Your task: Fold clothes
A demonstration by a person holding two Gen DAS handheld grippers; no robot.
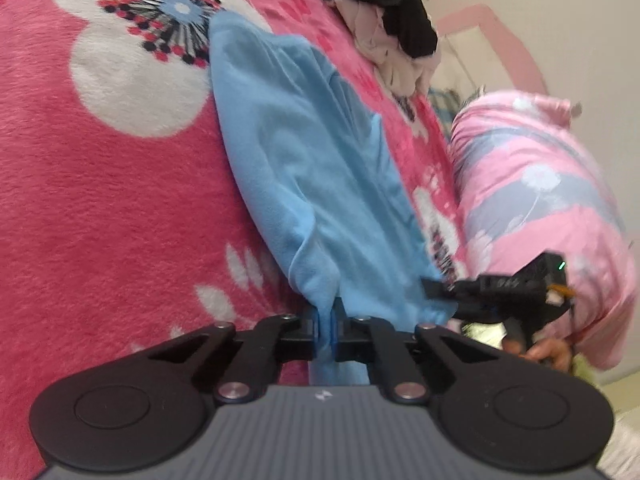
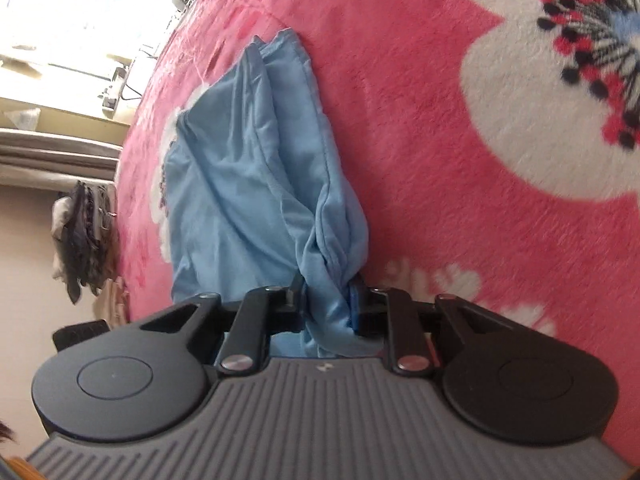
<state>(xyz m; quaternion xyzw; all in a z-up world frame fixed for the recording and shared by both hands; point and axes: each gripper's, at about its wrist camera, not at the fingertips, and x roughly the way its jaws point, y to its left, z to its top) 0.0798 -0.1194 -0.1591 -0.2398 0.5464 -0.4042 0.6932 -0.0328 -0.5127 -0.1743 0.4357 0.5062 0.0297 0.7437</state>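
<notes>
With both my left gripper [image 1: 327, 330] and right gripper [image 2: 328, 308] pinching the near edge of the blue garment [image 1: 304, 168], I hold it stretched over the blanket [image 1: 100, 208] for folding.

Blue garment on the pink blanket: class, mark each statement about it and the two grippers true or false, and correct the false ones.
1. The left gripper is shut on the blue garment. True.
2. The right gripper is open and empty. False: it pinches bunched blue fabric.
3. The garment lies on a pink flowered blanket. True.
4. A black garment covers the blue one. False: it lies apart, further up the blanket.
</notes>
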